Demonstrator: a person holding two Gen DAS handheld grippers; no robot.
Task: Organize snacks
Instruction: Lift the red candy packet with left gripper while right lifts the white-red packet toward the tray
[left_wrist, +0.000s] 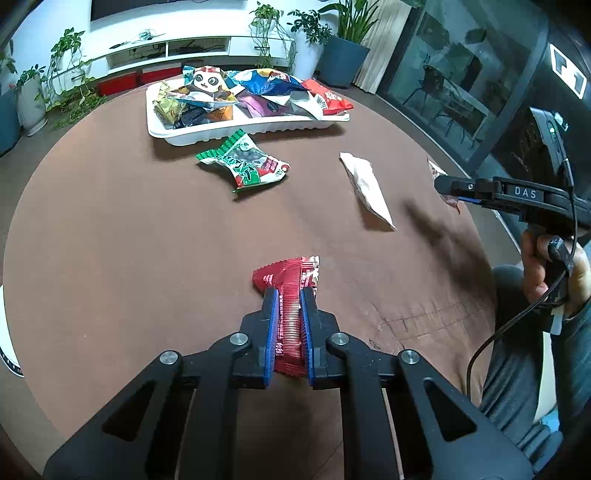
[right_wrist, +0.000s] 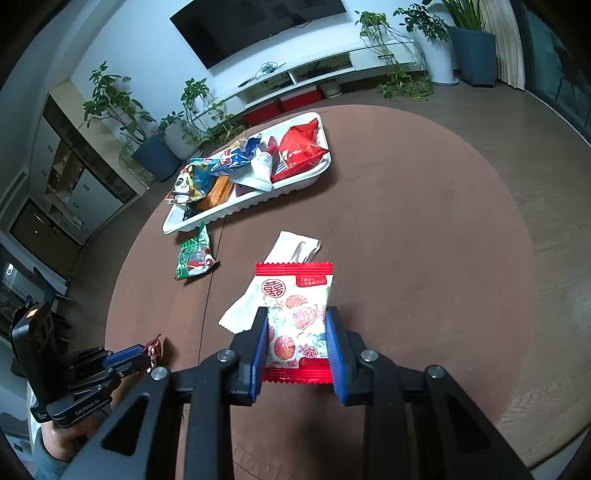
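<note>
My left gripper (left_wrist: 289, 295) is shut on a red snack packet (left_wrist: 291, 291), held edge-on above the brown round table (left_wrist: 129, 240). My right gripper (right_wrist: 297, 314) is shut on a white and red snack packet (right_wrist: 295, 314) with fruit pictures, held above the table. A white tray (left_wrist: 236, 129) heaped with several snack bags stands at the far side; it also shows in the right wrist view (right_wrist: 258, 197). A green and white packet (left_wrist: 245, 162) and a white packet (left_wrist: 365, 188) lie loose on the table.
In the left wrist view the right gripper (left_wrist: 443, 184) and the hand on it show at the right edge. In the right wrist view the left gripper (right_wrist: 146, 354) shows at lower left. Potted plants and a TV shelf stand beyond the table.
</note>
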